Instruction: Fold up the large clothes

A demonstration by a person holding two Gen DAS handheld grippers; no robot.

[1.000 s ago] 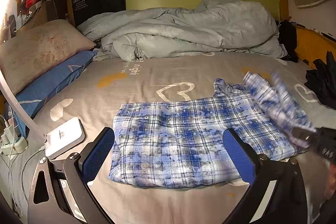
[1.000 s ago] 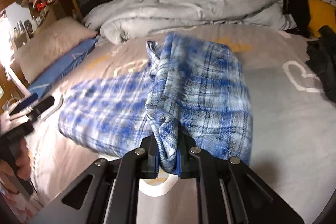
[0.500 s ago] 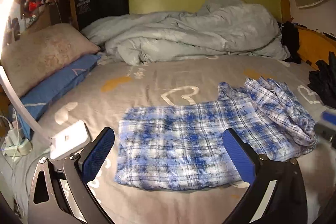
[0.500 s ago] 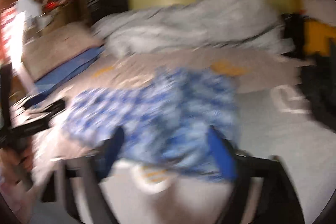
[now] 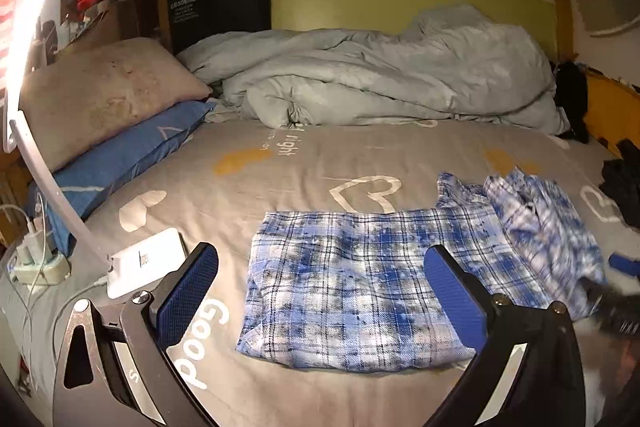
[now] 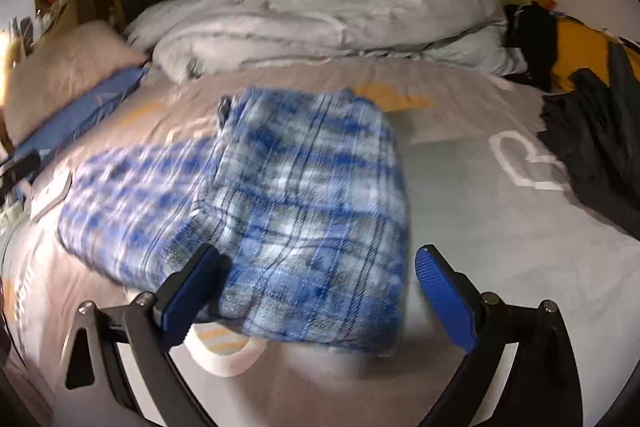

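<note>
You are partway through the fold. The blue plaid shirt (image 5: 360, 283) is lying on the bed (image 5: 280, 163), on the grey sheet in front of the rumpled duvet (image 5: 380, 75), and the larger part of it is already squared into a flat panel. The end away from the pillow (image 5: 100, 95) is doubled over the panel and sitting there as a loose, puffy flap, so one fold looks laid but not smoothed. By my reading, you are still facing the flattening of that flap and at least one more fold to bring the shirt down to a compact stack.

Your right gripper (image 6: 316, 287) is standing with its fingers wide apart; they have just been opening, and the flap's near edge is lying between them without either pad pressing on it. Your left gripper (image 5: 320, 299) is also holding its fingers spread, hovering over the flat panel and clamping nothing.

The left wrist view is giving you the whole outline of the shirt, the white power bank (image 5: 148, 263) just beside the panel on the pillow side, and the lamp arm (image 5: 52, 195). The right wrist view is blurred, but it alone is showing the flap's raised thickness and the dark clothes (image 6: 592, 135) heaped on the side of the shirt away from the pillow.
</note>
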